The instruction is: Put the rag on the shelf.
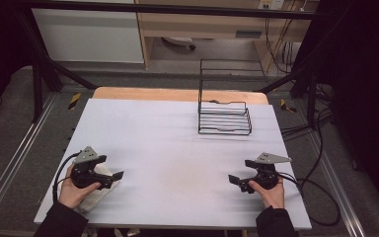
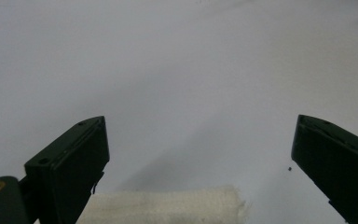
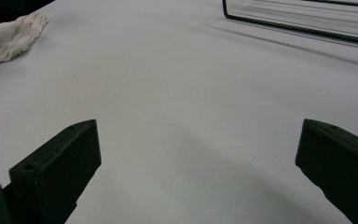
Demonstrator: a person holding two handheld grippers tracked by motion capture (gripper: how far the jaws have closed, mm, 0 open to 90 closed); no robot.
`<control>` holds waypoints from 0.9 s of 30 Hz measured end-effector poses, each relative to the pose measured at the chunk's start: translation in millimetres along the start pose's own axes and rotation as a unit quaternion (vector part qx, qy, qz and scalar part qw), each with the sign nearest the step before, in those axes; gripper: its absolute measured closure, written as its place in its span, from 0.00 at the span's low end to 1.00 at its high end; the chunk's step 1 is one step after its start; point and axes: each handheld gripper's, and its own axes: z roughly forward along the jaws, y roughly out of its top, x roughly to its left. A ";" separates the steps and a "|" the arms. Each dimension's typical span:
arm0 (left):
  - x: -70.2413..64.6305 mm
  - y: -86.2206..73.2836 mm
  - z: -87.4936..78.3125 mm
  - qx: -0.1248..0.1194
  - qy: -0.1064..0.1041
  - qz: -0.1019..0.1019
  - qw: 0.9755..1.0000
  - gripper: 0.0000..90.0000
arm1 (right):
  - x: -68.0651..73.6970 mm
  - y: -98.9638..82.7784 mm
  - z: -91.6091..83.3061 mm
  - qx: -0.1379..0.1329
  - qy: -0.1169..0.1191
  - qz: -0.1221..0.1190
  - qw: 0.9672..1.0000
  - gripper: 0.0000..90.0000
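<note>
High view, near edge first: two hands come in from the bottom, each holding one gripper, so two grippers in all, with one white cloth [image 1: 97, 190] and one black wire rack [image 1: 224, 117] on the single pale table [image 1: 177, 148]. The left gripper [image 1: 119, 175] sits at the near left, low over the cloth, which lies crumpled beneath and beside the left hand [image 1: 71, 192], close to the table's near-left edge. The right gripper [image 1: 233, 179] rests at the near right in the right hand [image 1: 271, 193], well apart from the cloth, with its tips pointing toward the middle of the table.

Left gripper view shows both jaws spread wide with nothing pinched; the cloth's folded edge [image 2: 168, 205] lies low between them, nearer the left jaw, and neither jaw visibly presses on it. Right gripper view shows its jaws likewise spread wide over bare table, the cloth [image 3: 7, 37] far off at the upper left and the rack's base wire [image 3: 298, 28] at the top right.

Between the two grippers the tabletop is bare, and a broad open stretch runs from them to the rack, which stands near the far-right corner. Beyond the far edge shows a strip of wood [image 1: 177, 94].
</note>
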 end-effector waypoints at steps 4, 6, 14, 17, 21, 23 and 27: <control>-0.3 1.2 -0.2 0.003 0.002 0.001 1.000 0.04 | -0.6 -0.4 -0.2 0.000 -0.001 0.000 1.000 0.01; -0.7 1.2 -0.7 0.004 0.005 0.001 1.000 0.04 | -0.8 -0.3 -0.3 -0.002 -0.002 -0.001 1.000 0.01; -2.7 4.5 -11.8 0.003 0.013 0.009 1.000 0.04 | 0.3 -0.2 0.0 0.004 -0.004 0.003 1.000 0.01; -2.0 5.3 -17.4 0.002 0.015 0.012 1.000 0.04 | 0.7 -0.6 0.0 0.005 -0.004 0.003 1.000 0.01; 7.8 4.4 -23.3 0.009 0.028 0.000 1.000 0.05 | 0.5 -0.6 1.1 0.007 -0.004 0.002 1.000 0.01; 13.3 3.5 -26.0 0.014 0.036 -0.008 0.999 0.06 | 0.5 -0.8 1.1 0.009 -0.004 0.001 1.000 0.01; 22.6 1.0 -31.1 0.023 0.050 -0.020 0.998 0.08 | 0.5 -0.8 0.8 0.008 -0.005 0.001 1.000 0.01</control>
